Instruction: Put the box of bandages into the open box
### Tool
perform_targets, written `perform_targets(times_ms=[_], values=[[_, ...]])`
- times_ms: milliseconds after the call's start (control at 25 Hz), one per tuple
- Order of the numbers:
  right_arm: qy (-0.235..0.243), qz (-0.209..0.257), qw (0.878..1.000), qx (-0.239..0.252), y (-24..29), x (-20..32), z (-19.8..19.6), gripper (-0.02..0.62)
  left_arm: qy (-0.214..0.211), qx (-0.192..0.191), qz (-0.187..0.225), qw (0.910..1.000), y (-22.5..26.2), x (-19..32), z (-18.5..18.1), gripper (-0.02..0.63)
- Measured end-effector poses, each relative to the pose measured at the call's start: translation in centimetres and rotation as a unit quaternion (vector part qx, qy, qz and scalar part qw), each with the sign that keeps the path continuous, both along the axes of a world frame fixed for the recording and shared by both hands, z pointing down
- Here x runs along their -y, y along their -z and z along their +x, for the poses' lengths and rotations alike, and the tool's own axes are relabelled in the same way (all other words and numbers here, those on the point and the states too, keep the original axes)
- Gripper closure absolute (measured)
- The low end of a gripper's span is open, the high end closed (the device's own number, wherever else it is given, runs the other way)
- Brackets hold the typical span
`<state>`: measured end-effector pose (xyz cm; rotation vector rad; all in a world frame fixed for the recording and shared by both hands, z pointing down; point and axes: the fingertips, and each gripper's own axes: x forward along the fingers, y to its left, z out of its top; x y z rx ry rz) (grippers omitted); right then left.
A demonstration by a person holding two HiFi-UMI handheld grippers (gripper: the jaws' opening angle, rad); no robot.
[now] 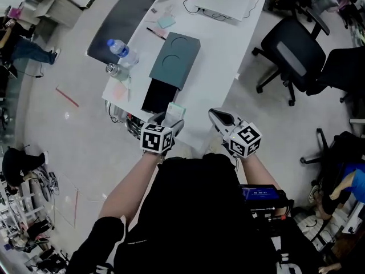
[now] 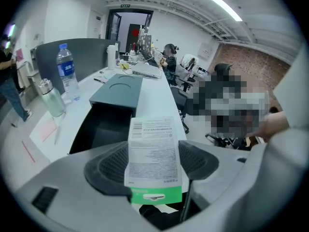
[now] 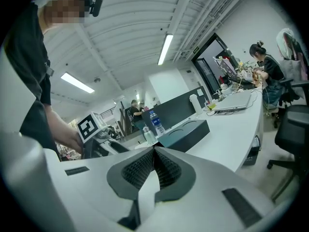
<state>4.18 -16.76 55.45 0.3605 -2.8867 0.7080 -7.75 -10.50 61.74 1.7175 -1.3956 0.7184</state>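
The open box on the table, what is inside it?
Only a dark bare inside shows in the open box. The left gripper with the bandage box covers its near end.

Bandage box point(image 2: 153, 156): white, small print, green band at its near end; clamped between the left fingers point(image 2: 108, 166), reaching past their tips. Open box point(image 2: 104, 127): black inside, just ahead of those fingertips; grey-green lid point(image 2: 118, 88) at its far end.

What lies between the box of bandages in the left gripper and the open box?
Nothing: in the head view the box of bandages is right beside the open box, with no object between them.
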Motion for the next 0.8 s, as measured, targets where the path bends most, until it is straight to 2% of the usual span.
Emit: perform_targets(times_ms=[160,320,560,800], values=[[0.009,0.004,1.000,0.004,0.2,-0.2,-1.5,0.569,0.014,-0.009,0.017,0.9997,1.4,0.3,-1.8,0.278],[0.010,0.005,1.000,0.002,0.4,-0.1,-2.2,0.568,0.020,0.006,0.021,0.9996,1.9,0.9,-4.4,0.278],[0.000,0.004,1.000,0.005,0.2,-0.3,-2.9,0.568,0.016,0.024,0.018,0.9994,0.6,2.1,-8.4,0.278],[-0.024,0.000,1.000,0.005,0.2,-0.1,-1.9,0.568,0.004,0.043,0.007,0.9990,-1.2,4.0,-10.4,0.278]])
